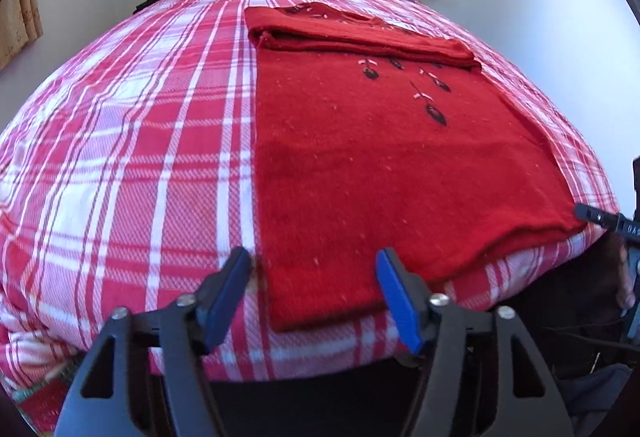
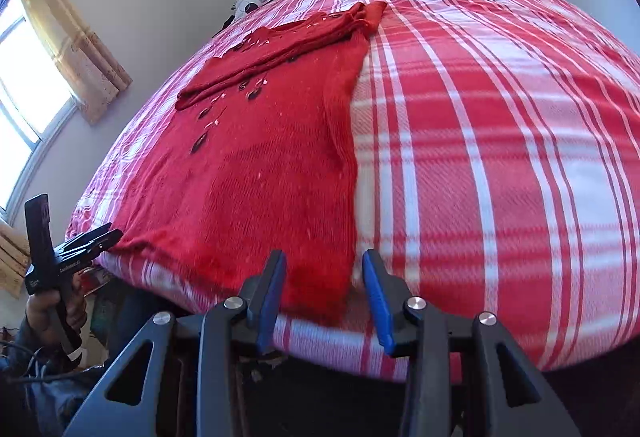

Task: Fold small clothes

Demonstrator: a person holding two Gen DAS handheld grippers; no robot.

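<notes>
blue-padded left hand-held gripper (image 1: 314, 287), red sweater (image 1: 384, 165), no legible writing

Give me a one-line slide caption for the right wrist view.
Right gripper open, straddling the near corner of a red knitted sweater with sleeves folded across, on a red-and-white plaid bedspread.

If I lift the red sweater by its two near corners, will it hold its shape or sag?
Probably sag: the red sweater is a soft knit that drapes over the curve of the plaid bedspread. The sleeves folded across the top lie loose and may slide off. The fuzzy surface looks grippy rather than slippery.
</notes>
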